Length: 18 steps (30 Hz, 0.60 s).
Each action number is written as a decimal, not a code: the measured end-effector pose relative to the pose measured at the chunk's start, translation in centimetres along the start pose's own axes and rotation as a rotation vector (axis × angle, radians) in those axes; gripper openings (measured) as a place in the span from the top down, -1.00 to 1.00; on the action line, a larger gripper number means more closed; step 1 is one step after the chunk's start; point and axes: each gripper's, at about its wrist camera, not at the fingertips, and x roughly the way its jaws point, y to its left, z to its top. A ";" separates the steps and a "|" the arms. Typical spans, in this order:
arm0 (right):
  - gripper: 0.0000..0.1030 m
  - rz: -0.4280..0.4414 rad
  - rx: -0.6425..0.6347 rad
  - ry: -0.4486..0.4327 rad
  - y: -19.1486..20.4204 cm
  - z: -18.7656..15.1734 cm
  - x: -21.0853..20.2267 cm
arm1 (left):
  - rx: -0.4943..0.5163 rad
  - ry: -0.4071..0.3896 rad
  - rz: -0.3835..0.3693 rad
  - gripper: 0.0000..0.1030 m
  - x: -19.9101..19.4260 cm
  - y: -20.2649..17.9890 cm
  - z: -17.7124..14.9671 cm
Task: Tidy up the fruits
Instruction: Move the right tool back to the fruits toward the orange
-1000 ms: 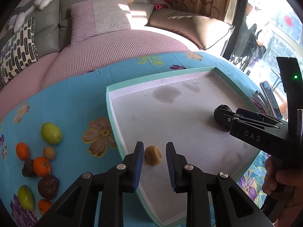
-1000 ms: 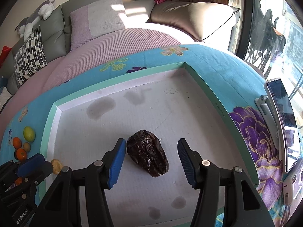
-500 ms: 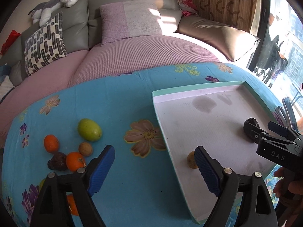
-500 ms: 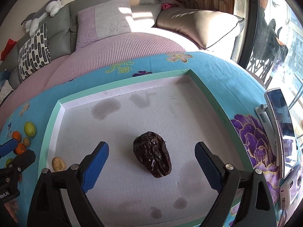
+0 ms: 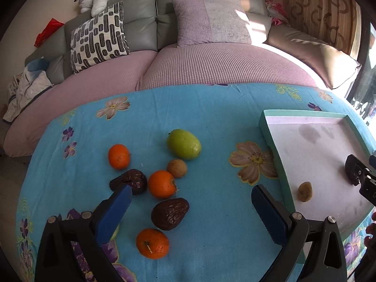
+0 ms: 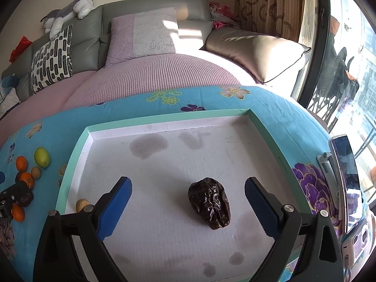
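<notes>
On blue floral cloth [image 5: 211,117], left: three oranges [image 5: 162,184], green fruit [image 5: 184,143], brown fruits [image 5: 169,213]. Left gripper [image 5: 190,209] above them, spread wide, empty. Right: tray [image 6: 164,118] holding small tan fruit [image 6: 81,205] and wrinkled date [image 6: 209,205]. Right gripper [image 6: 188,202], released, straddles date.

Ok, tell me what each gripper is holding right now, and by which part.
Nothing is held. The left gripper is open above loose fruit; the right gripper is open around the dark wrinkled fruit, not touching it.

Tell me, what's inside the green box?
Inside the green box lie a wrinkly dark date and a small tan fruit. The right tongs cover some floor near the camera.
</notes>
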 end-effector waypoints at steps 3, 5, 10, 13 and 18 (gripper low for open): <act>-0.88 0.025 -0.016 0.002 0.8 0.0 -0.1 | -0.013 -0.004 0.010 -1.00 -0.2 1.0 -0.2; -0.88 0.034 -0.032 -0.014 1.4 -0.1 -0.2 | -0.023 -0.005 0.018 -1.00 -0.4 1.6 -0.4; -0.88 0.062 -0.090 -0.031 3.3 -0.2 -0.6 | -0.065 -0.009 0.044 -1.00 -0.8 4.0 -0.7; -0.89 0.083 -0.120 -0.006 4.6 -0.3 -0.7 | -0.096 -0.009 0.064 -1.00 -0.9 5.7 -1.1; -0.89 0.141 -0.131 -0.005 6.4 -0.3 -1.0 | -0.159 -0.015 0.092 -1.00 -1.4 8.8 -1.6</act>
